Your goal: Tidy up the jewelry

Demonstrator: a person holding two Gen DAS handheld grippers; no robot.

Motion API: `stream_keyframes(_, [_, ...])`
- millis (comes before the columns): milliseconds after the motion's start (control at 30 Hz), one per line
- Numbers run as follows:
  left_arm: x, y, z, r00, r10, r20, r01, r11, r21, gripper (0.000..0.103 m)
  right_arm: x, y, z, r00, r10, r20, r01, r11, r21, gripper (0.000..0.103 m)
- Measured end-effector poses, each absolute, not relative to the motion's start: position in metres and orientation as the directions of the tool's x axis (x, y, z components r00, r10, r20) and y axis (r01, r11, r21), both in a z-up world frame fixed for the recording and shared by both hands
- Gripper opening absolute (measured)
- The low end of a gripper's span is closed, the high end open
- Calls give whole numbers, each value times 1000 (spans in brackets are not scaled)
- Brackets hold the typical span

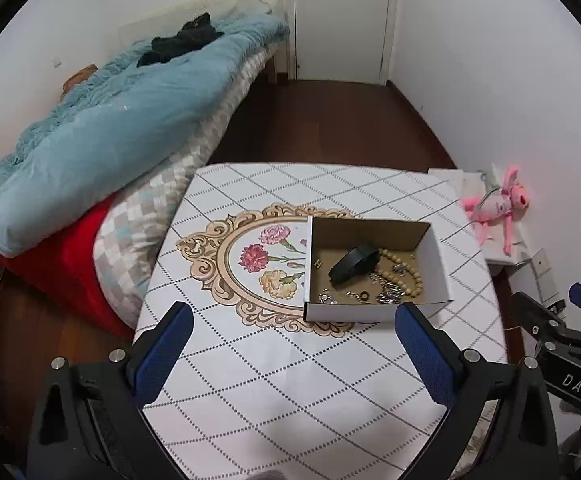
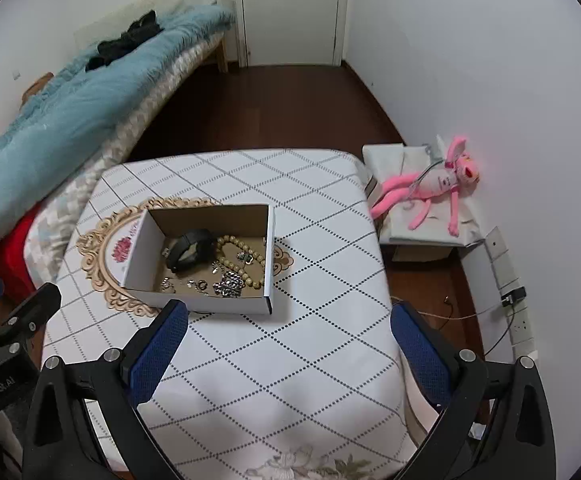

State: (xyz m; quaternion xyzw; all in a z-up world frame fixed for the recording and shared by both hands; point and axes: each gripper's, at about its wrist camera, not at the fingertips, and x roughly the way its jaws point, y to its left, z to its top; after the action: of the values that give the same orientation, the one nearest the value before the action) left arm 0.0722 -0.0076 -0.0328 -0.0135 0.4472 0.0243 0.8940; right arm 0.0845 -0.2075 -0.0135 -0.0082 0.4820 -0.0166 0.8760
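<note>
A box [image 1: 374, 312] on the table [image 1: 290, 380] holds jewelry [image 1: 400, 276].

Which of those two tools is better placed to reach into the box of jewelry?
Probably the left tool: the cardboard box sits almost straight ahead of it, with its right finger at the box's front wall. The right tool is also open but centred off to the box's side.

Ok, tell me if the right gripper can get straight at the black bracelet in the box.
Probably yes. The right gripper is open and empty, just short of the cardboard box. The box has no lid, and the black bracelet lies on top, uncovered. Only the near wall stands between, so it would have to come in from above.
</note>
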Motion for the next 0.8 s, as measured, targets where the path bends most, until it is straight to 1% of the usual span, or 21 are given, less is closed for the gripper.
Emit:
stream_keyframes(233, [40,-10,14,654,20,-757,-45,999,-13,103,48,-209,41,615,-58,-786,27,998,-53,103])
stream_keyframes(467, [18,-14,47,687,8,-727,-36,999,-22,103,18,-209,87,677,-62,-733,34,998,-54,103])
stream_keyframes(600, [13,-15,53,681,-3,-732,-30,999,-33,103,6,-207,101,688,-50,-724,28,999,-43,103])
stream_keyframes(800, [16,-18,50,664,-10,-747,-26,999,-37,103,7,-207,102,668,-49,-742,26,999,-42,103])
